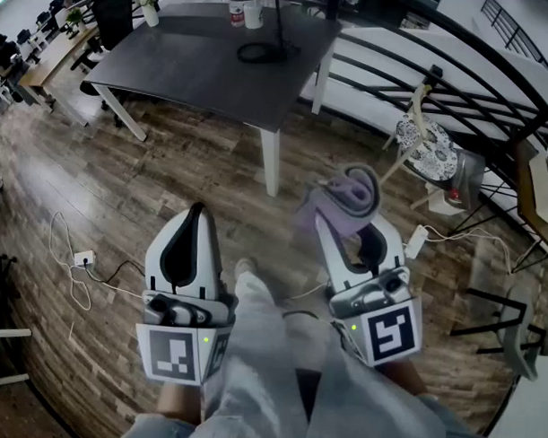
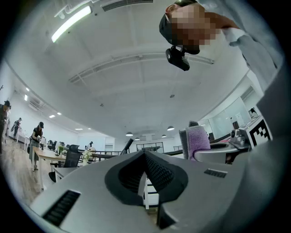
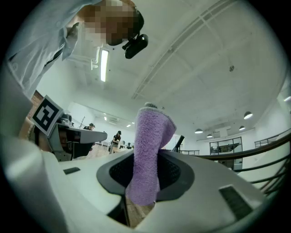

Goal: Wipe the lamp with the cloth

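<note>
While the right hand-held gripper (image 1: 348,222) clamps the one cloth (image 1: 348,195), the left hand-held gripper (image 1: 196,208) sits closed.

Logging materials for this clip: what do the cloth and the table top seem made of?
Cloth: soft purple fabric, likely microfibre or terry; fuzzy pile shows. Table top: dark grey, matte, maybe laminate; flat, no grain visible.
</note>
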`<state>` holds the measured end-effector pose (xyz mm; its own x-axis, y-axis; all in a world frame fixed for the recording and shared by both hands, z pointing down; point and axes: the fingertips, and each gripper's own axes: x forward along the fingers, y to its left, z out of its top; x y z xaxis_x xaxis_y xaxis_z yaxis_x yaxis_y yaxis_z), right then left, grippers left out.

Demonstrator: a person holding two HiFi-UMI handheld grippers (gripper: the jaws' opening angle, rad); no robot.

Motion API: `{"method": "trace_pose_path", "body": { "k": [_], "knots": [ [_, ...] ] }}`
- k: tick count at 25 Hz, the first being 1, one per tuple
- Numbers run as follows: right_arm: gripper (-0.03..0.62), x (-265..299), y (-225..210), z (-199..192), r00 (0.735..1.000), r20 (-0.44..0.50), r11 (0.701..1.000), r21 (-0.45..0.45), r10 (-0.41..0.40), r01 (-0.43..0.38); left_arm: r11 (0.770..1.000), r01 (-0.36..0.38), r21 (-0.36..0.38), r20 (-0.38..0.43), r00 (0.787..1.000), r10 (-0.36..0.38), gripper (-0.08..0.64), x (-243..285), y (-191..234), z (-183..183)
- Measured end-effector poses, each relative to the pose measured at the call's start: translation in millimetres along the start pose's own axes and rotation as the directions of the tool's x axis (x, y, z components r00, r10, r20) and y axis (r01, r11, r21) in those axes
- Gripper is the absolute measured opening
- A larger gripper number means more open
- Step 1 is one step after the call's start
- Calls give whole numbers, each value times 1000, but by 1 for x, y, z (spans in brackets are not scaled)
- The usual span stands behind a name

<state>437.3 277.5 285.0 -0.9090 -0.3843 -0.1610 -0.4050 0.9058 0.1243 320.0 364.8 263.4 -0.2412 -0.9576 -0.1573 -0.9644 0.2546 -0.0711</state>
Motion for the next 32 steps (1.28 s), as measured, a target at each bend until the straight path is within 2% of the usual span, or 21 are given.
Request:
{"method": "trace_pose_path", "body": {
  "k": [4, 9, 20, 32],
  "knots": [
    [118, 4, -1, -3, 1000, -13, 1000, -4, -10, 10, 1000, 1, 10, 24, 1000, -1, 2, 4, 5, 4],
    [118, 12, -3, -3, 1000, -15, 1000, -3, -18, 18, 1000, 7, 1, -12, 1000, -7, 2, 5, 8, -2],
    [120, 50, -5, -13, 998, -30, 999, 1, -47, 47, 1000, 29, -8, -18, 999, -29, 2, 32, 37, -14],
    [121, 136, -12, -23, 993, -51, 994, -41, -108, 106, 996, 91, -7, -12, 996, -91, 2, 99, 107, -21]
  ]
}}
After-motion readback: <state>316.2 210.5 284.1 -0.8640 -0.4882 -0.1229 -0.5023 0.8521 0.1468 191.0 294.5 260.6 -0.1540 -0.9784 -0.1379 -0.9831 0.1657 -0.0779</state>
